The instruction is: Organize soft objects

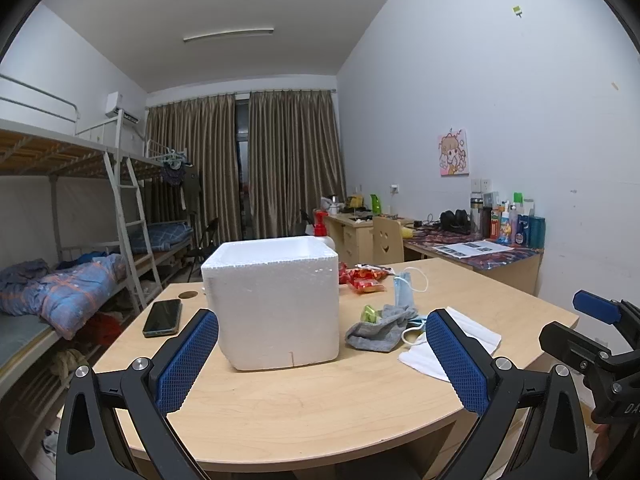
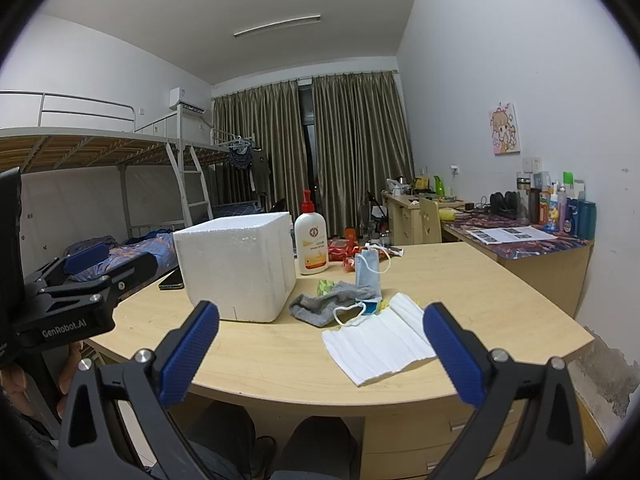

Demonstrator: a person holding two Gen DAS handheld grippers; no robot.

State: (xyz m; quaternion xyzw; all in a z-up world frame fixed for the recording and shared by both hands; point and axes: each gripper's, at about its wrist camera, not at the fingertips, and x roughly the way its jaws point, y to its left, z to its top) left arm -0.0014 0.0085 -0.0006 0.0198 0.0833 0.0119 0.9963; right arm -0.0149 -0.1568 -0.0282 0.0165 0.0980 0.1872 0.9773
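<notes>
Both hand-held grippers, left [image 1: 322, 354] and right [image 2: 320, 350], gape wide, holding nothing. The sock [image 2: 326, 304] lies on the surface [image 2: 280, 356] beside the foam box [image 2: 236, 268]. Only the right view shows the lotion bottle [image 2: 311, 244].

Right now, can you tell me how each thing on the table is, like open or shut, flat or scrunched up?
Left gripper: open, holding nothing.
Right gripper: open, holding nothing.
Foam box: upright, no lid on it.
Grey sock: crumpled beside the box.
White cloth: lying flat.
Blue mask: folded, standing up.
Phone: screen dark, lying flat.
Lotion bottle: upright behind the box.
</notes>
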